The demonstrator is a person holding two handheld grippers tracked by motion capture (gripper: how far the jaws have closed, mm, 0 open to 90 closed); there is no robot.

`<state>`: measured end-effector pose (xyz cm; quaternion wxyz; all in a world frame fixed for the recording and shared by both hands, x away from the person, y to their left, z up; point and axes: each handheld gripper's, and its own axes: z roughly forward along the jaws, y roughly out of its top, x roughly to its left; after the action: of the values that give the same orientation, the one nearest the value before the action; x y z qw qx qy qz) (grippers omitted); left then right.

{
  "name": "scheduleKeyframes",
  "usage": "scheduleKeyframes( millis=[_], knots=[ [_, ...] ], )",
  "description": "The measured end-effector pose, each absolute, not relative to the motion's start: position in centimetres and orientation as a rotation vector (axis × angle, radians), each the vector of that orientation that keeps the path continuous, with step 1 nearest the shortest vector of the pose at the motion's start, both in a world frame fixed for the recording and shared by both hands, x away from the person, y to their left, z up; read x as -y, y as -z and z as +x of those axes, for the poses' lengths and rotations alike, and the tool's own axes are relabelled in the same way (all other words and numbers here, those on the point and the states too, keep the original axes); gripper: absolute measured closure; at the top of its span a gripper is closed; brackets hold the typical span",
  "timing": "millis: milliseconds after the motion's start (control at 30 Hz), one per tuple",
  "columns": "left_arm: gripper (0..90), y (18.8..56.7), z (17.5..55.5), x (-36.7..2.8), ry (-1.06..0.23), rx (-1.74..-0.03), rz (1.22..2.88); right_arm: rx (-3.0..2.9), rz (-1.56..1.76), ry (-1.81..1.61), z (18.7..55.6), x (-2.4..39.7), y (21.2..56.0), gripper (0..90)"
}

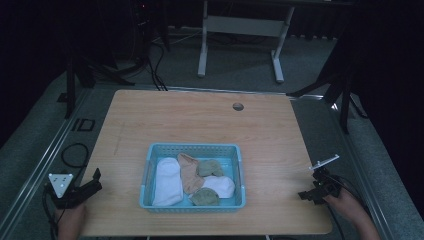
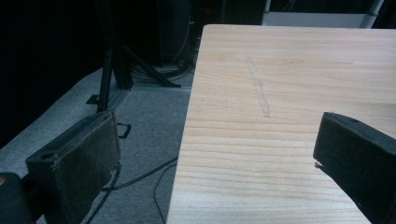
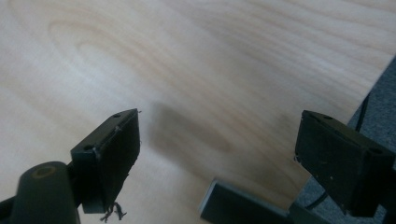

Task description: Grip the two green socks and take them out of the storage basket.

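High view: basket (image 1: 150,176) of socks (image 1: 168,181) — long axis left-right.

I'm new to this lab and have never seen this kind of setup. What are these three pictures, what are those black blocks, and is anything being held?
A person sits at a wooden table with a hand-held two-jaw gripper in each hand. The high view looks down from above: the left gripper is at the table's left edge, the right gripper at its right edge. The other two pictures come from cameras riding on the grippers, so the black blocks are each gripper's own jaws. Both stand wide apart over bare wood and hold nothing. Between them sits a light blue basket with socks inside: white, peach and green.
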<state>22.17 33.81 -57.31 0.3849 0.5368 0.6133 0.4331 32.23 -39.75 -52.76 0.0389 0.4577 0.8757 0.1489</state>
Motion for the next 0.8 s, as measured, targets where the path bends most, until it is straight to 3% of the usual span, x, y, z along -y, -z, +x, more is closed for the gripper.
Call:
scheduleKeyframes(
  millis=[800],
  knots=[
    [0.7,57.3,22.2,-33.8,-1.1,-1.561,1.369,-3.131,0.866,-0.173,32.1,35.7,51.8,14.1]
  ],
)
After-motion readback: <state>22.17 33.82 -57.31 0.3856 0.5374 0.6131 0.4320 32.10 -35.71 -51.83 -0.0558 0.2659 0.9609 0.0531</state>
